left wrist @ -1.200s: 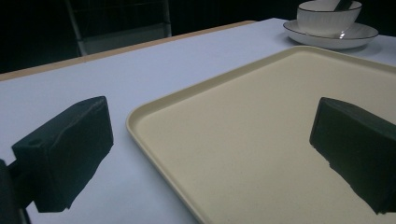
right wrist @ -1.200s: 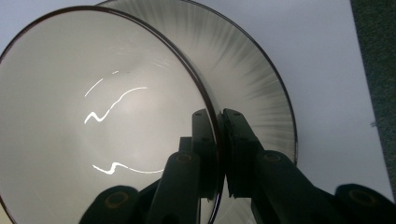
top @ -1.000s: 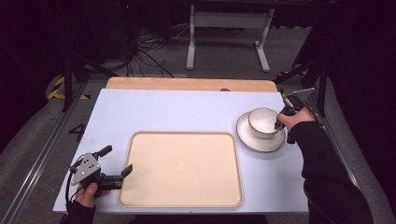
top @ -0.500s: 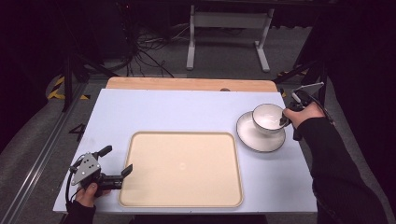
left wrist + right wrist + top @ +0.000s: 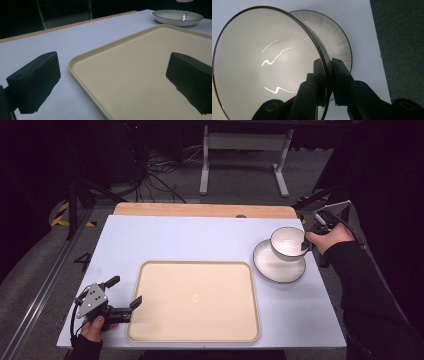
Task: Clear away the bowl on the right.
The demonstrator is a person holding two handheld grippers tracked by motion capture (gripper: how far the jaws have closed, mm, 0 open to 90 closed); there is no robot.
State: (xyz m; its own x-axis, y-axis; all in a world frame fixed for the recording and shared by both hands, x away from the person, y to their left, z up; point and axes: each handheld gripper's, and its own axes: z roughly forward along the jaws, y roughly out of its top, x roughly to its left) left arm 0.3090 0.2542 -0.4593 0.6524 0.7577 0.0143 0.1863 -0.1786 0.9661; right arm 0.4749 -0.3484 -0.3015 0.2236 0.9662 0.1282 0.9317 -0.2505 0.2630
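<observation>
- Dark room; a pale counter (image 5: 200,240) carries the things.
- Near, the left tool (image 5: 124,292) rests spread wide, gripping nothing, at the tray (image 5: 195,305) edge.
- Farther, the right tool (image 5: 328,75) pinches the bowl (image 5: 288,242) rim, lifted just over the plate (image 5: 279,267).
- The bowl looks stiff, glazed, slippery and breakable; the rim is the sensible hold.
- It is round, with no long axis; its mouth tips sideways.

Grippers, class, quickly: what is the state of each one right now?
Left gripper: open, holding nothing, jaws either side of the tray corner.
Right gripper: shut on the rim of the bowl, lifted above the plate.
</observation>
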